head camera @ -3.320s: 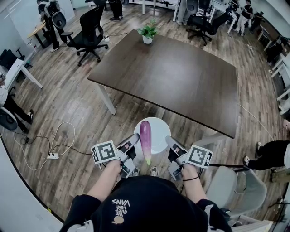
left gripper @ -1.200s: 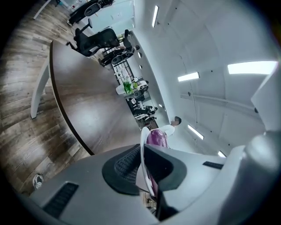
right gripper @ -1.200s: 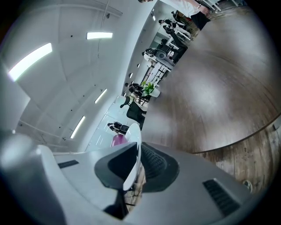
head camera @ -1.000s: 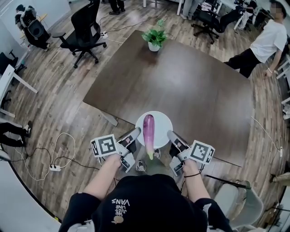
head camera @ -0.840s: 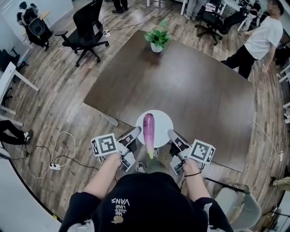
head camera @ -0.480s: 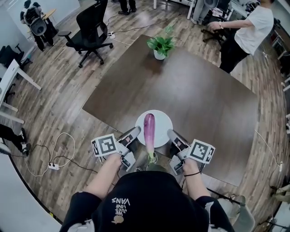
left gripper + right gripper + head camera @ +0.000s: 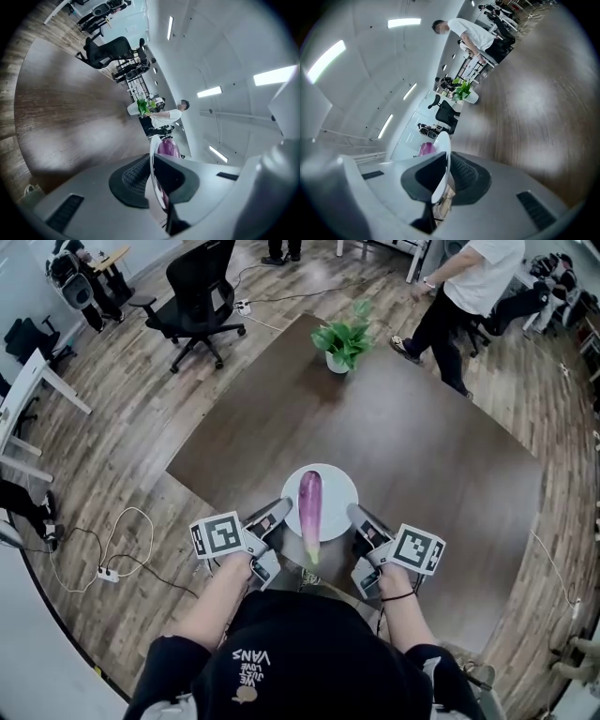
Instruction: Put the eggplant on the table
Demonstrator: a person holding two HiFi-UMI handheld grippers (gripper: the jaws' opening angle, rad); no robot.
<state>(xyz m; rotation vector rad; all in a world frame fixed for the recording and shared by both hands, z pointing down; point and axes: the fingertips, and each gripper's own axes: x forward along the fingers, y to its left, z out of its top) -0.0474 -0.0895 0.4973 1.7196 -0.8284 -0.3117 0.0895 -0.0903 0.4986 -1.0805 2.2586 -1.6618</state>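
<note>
Left grey two-jaw gripper [image 7: 279, 512] clamped on left rim of round white plate [image 7: 337, 486]. Long purple eggplant [image 7: 310, 502] lying along plate, green stem toward person. Right grey gripper [image 7: 357, 515] clamped on right rim. Plate at near edge of dark brown wooden table [image 7: 422, 446].

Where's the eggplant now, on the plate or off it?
On it: eggplant lies lengthwise on the white plate; left gripper and right gripper clamp its rim.
</note>
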